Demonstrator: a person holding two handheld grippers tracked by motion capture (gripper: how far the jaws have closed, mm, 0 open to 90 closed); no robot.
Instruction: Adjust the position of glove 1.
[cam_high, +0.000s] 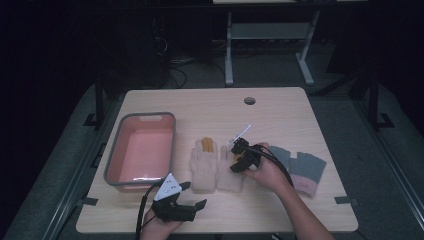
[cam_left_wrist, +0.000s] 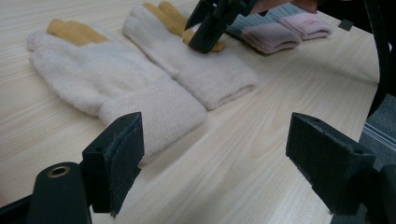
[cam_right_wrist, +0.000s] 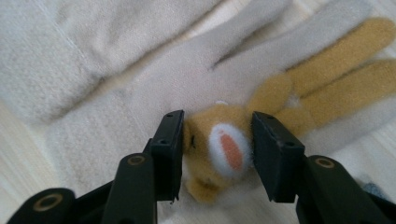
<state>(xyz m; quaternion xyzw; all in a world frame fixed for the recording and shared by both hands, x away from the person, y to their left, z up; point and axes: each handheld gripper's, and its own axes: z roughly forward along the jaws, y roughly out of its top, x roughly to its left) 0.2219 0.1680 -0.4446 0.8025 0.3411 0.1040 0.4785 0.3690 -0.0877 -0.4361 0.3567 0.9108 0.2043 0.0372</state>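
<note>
**Right tool closing on a cream glove**

High view: A wooden tabletop (cam_high: 280, 110) holds a pink bin (cam_high: 141, 150) at left, 2 cream gloves side by side in the middle, and a grey and pink pair of gloves (cam_high: 302, 167) at right. The right tool (cam_high: 239, 156) is down on the right cream glove (cam_high: 229, 172), which lies just beside the left cream glove (cam_high: 202, 167). The left tool (cam_high: 192, 199) rests near the front edge, just in front of the bin and the left cream glove.

Left gripper view: The left tool (cam_left_wrist: 212, 154) has its jaws wide apart with nothing between them. Both cream gloves lie ahead, cuffs toward the camera, and the right tool (cam_left_wrist: 205, 35) presses on the farther one.

Right gripper view: The right tool (cam_right_wrist: 217, 149) has its jaws half closed around a small tan animal face sewn on the glove (cam_right_wrist: 219, 144). Whether the pads already pinch it I cannot tell.

Risks: The jaws may catch only the soft raised patch, so the glove could slip out or dangle when lifted. The neighbouring glove lies so close that it could be dragged along. Nothing blocks the way to the bin except that left cream glove and the idle left tool.
</note>
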